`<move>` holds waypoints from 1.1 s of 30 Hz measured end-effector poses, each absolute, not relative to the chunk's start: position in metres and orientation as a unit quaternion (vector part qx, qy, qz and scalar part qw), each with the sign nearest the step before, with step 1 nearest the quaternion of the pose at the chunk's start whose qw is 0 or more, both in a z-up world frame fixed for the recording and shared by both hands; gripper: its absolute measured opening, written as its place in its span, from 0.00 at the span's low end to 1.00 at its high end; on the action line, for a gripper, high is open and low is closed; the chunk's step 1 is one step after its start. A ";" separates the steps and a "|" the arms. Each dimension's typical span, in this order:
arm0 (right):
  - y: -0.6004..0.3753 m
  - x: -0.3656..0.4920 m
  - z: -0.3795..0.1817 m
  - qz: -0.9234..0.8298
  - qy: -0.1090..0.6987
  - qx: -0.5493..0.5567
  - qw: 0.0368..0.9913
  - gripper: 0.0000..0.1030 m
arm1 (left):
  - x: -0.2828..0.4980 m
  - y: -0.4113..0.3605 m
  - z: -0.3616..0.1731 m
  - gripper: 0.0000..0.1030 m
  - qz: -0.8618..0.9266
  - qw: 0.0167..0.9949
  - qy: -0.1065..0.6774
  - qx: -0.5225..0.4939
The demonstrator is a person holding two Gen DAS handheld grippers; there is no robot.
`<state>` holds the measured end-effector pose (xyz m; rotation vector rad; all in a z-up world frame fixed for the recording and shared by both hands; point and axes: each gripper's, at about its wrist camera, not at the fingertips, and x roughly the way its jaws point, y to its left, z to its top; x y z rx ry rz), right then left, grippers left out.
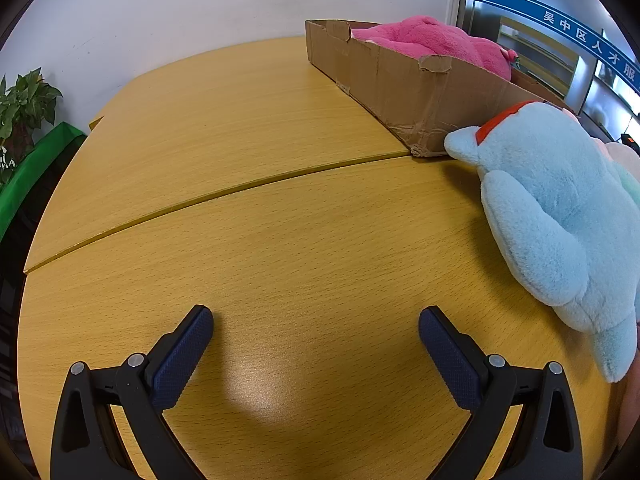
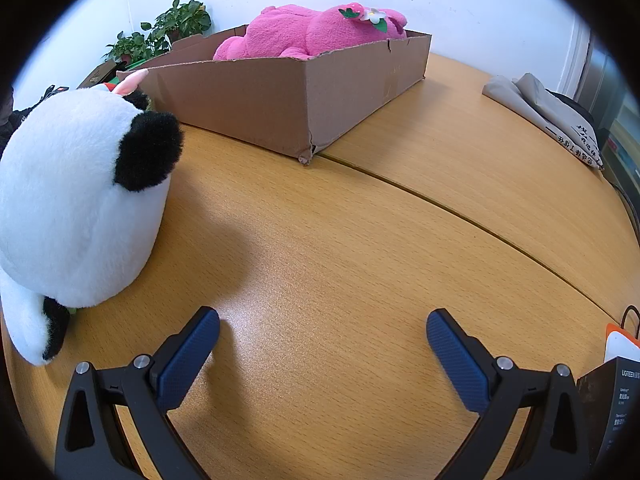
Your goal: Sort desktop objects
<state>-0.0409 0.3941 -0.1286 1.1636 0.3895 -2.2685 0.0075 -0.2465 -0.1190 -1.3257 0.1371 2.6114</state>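
Observation:
A shallow cardboard box (image 1: 404, 92) stands at the back of the wooden table (image 1: 256, 240) and holds a pink plush toy (image 1: 432, 38). The box (image 2: 280, 96) and pink plush (image 2: 308, 32) also show in the right wrist view. A light blue plush (image 1: 560, 216) with a red collar lies on the table right of my left gripper (image 1: 316, 316), which is open and empty. A white and black panda plush (image 2: 80, 200) sits left of my right gripper (image 2: 323, 318), which is open and empty above bare table (image 2: 360, 240).
Potted plants (image 2: 160, 36) stand at the back left, and one (image 1: 24, 108) shows by the table's left edge. A grey folded bag (image 2: 552, 116) lies at the right. A dark printed box (image 2: 608, 404) sits at the lower right. A seam (image 1: 216, 196) crosses the tabletop.

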 end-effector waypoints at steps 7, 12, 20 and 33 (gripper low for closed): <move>0.394 -0.041 -0.129 -0.845 0.145 0.433 0.277 1.00 | 0.008 -0.246 -0.119 1.00 0.886 0.105 0.046 -0.450; 0.395 -0.041 -0.129 -0.845 0.145 0.433 0.278 1.00 | 0.008 -0.247 -0.119 1.00 0.886 0.105 0.046 -0.450; 0.395 -0.041 -0.129 -0.845 0.145 0.433 0.278 1.00 | 0.009 -0.247 -0.119 1.00 0.886 0.105 0.047 -0.450; 0.396 -0.043 -0.129 -0.845 0.145 0.433 0.278 1.00 | 0.009 -0.246 -0.118 1.00 0.886 0.105 0.047 -0.450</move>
